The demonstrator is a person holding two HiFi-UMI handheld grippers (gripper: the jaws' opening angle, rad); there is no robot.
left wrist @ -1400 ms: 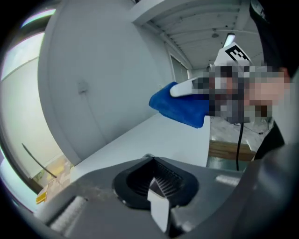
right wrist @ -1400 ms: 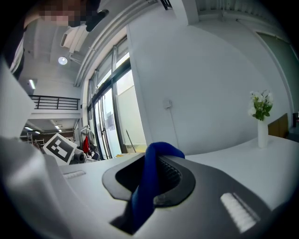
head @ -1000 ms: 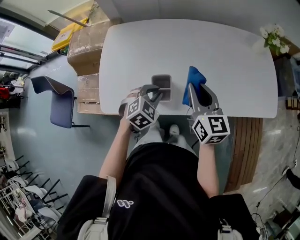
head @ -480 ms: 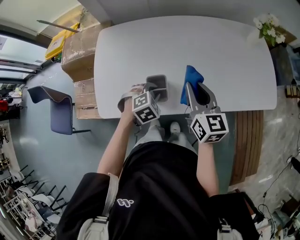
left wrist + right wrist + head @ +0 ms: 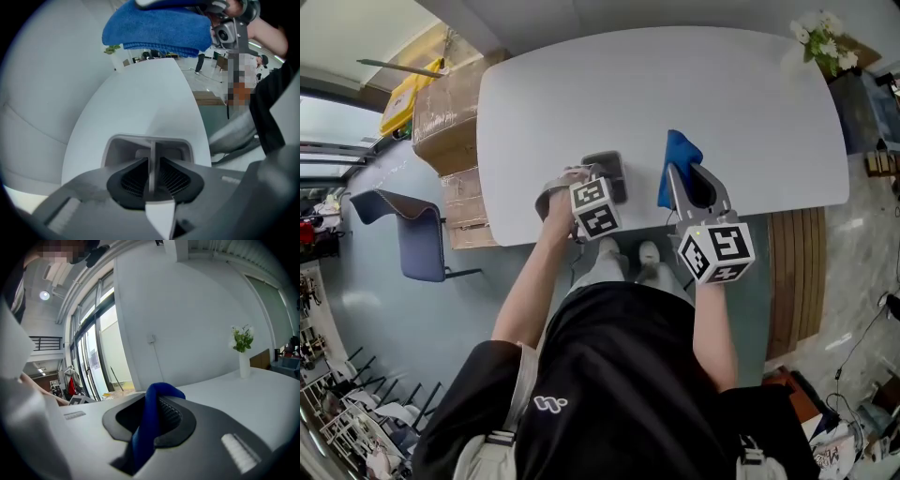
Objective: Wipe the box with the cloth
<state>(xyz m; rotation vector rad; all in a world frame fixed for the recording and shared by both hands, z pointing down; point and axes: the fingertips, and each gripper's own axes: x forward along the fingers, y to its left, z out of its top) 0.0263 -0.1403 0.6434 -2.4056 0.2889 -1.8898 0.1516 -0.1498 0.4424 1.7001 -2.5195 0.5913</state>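
Left gripper (image 5: 152, 168): jaws shut tight on a thin grey wall of the box (image 5: 117, 145), seen edge-on. Can't tell if that's an outer wall or an inner divider. Box opening faces the left gripper view, rim and inner faces visible. It sits near the person's edge of the white tabletop (image 5: 675, 84), apparently resting on it. Right gripper (image 5: 157, 416): jaws clamped on the blue cloth (image 5: 150, 427), with a rounded fold bulging out past the tips and the rest pinched down between the pads. In the head view the cloth is just right of the box with a strip of bare tabletop between them, so no contact. From the left gripper view it hangs in the air above and beyond the box. Handling guess: the box looks like thin rigid plastic and light, so it would skate or tip on that smooth top under wipe pressure. Pinching one wall as an anchor is sensible, but the grip is narrow, so push toward the held wall and not across it, or the box may pivot. The cloth is soft, limp and probably grippy terry. The bunched fold ahead of the jaws is the working pad, so keep the hard tips off the plastic. Well beyond the box to the right, a vase of flowers (image 5: 816, 37) stands out of the way.
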